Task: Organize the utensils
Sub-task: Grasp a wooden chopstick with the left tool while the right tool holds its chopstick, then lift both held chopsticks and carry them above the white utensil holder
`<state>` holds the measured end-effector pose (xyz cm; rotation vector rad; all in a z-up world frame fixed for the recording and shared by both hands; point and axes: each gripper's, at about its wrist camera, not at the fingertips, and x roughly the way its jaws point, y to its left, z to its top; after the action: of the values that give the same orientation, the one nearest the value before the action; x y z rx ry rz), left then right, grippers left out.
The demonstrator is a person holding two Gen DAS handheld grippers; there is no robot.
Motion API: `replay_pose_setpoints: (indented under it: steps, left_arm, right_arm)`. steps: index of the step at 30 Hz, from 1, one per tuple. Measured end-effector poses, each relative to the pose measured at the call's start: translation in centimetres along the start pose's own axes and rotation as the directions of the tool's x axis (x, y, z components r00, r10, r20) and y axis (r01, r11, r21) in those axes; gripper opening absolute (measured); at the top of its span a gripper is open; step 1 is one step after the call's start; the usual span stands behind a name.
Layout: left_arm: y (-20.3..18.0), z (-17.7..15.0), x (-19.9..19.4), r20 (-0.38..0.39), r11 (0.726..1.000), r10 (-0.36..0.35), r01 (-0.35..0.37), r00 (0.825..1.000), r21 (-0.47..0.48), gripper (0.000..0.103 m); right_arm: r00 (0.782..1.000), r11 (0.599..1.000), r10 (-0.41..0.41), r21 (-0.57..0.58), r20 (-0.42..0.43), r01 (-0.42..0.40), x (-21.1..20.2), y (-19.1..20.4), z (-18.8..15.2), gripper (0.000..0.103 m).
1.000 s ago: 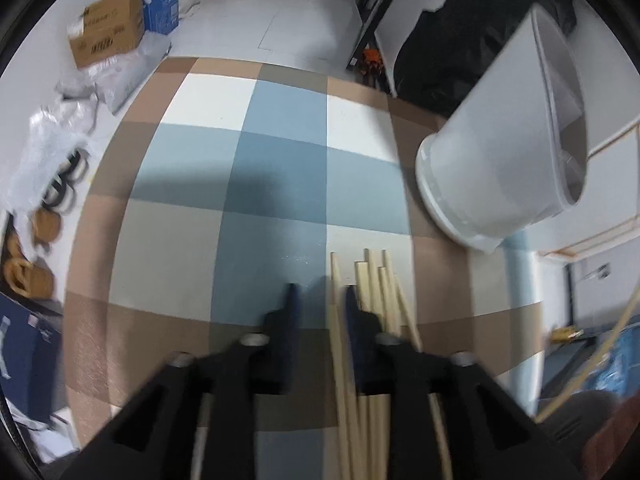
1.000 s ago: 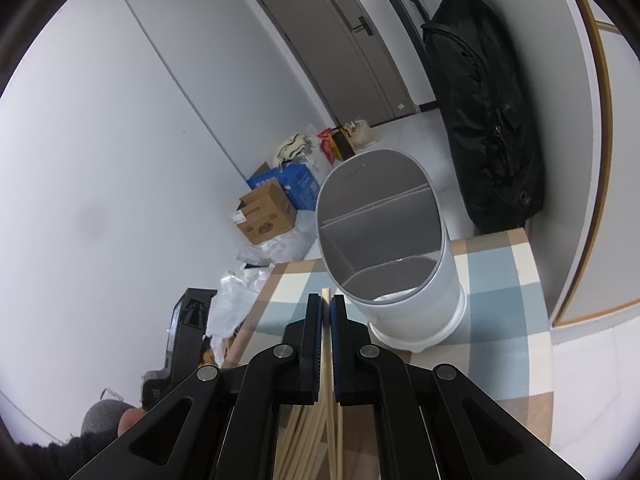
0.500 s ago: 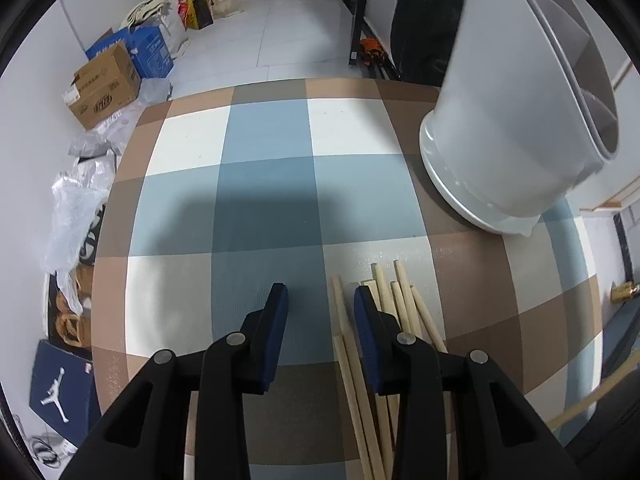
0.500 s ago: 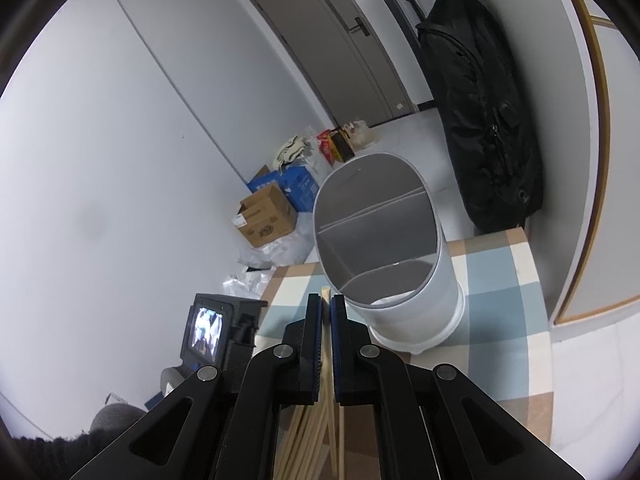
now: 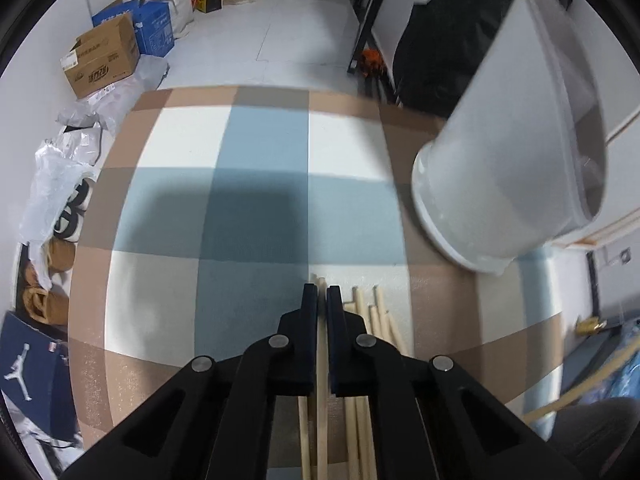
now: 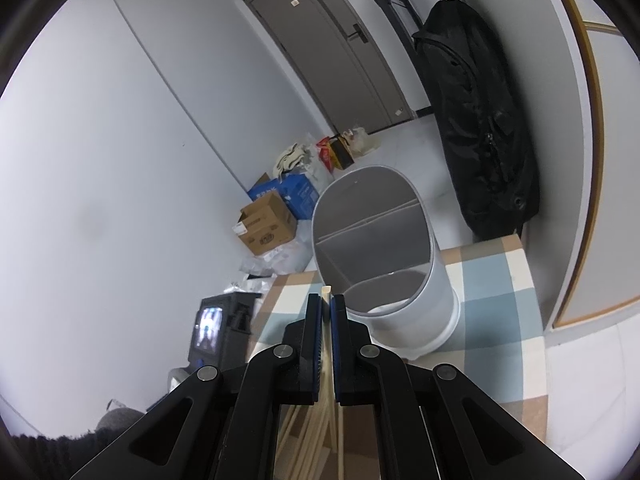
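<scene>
A: Left gripper (image 5: pixel 321 294) is clamped on one wooden chopstick (image 5: pixel 321 364), taken from the loose pile of chopsticks (image 5: pixel 370 320) lying on the checked tablecloth (image 5: pixel 260 208). The stick runs straight back between the jaws; its tip shows just past the pads.

B: And the right gripper (image 6: pixel 326 304)?

A: Also clenched, on a second chopstick (image 6: pixel 326 291), raised off the table and aimed toward the white divided holder (image 6: pixel 380 264). The holder stands upright near the table's far right edge, its compartments looking empty from here.

B: How should the lift go?

A: The held stick lies just beside its neighbours, so my judgement is that it should come up straight and slowly, to avoid dragging the others along or rolling them toward the table edge. The grip sits near the far end of the stick, so most of its length hangs behind the jaws; expect it to droop or swing.

B: Then into the holder?

A: Likely yes. The stick needs tipping toward vertical above one compartment before letting go, and both sticks belong on the same side of the divider. Whether the pinch is firm enough to survive that tilt cannot be told from here.
</scene>
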<state>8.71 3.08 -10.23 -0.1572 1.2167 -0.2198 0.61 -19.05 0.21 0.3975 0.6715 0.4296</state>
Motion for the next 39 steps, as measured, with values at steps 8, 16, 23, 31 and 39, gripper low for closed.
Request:
replay_pose_setpoints:
  steps: [8, 16, 23, 31, 39]
  left_arm:
    - [-1.3, 0.0, -4.6, 0.136, 0.998, -0.062, 0.065, 0.989, -0.013, 0.0]
    - [-2.6, 0.0, -8.4, 0.315, 0.997, -0.066, 0.054, 0.947, 0.047, 0.0]
    - [-2.0, 0.3, -10.4, 0.382, 0.994, -0.107, 0.1, 0.918, 0.038, 0.0]
    - [-2.5, 1.2, -12.7, 0.428, 0.988, -0.155, 0.148, 0.89, 0.05, 0.0]
    - [-4.2, 2.6, -15.9, 0.477, 0.979, -0.204, 0.168, 0.855, 0.118, 0.0]
  right_arm:
    - [1.0, 1.0, -0.008, -0.016, 0.011, 0.009, -0.1, 0.3, 0.0, 0.004]
    - [0.999, 0.998, -0.014, -0.06, 0.046, 0.017, -0.7, 1.0, 0.2, 0.004]
    - [0.997, 0.995, -0.028, -0.093, 0.078, 0.035, -1.4, 1.8, 0.8, 0.004]
    - [0.993, 0.989, -0.04, -0.135, 0.111, 0.055, -2.3, 2.8, 2.9, 0.004]
    - [0.987, 0.979, -0.032, -0.195, 0.156, 0.063, -3.6, 4.1, 6.4, 0.004]
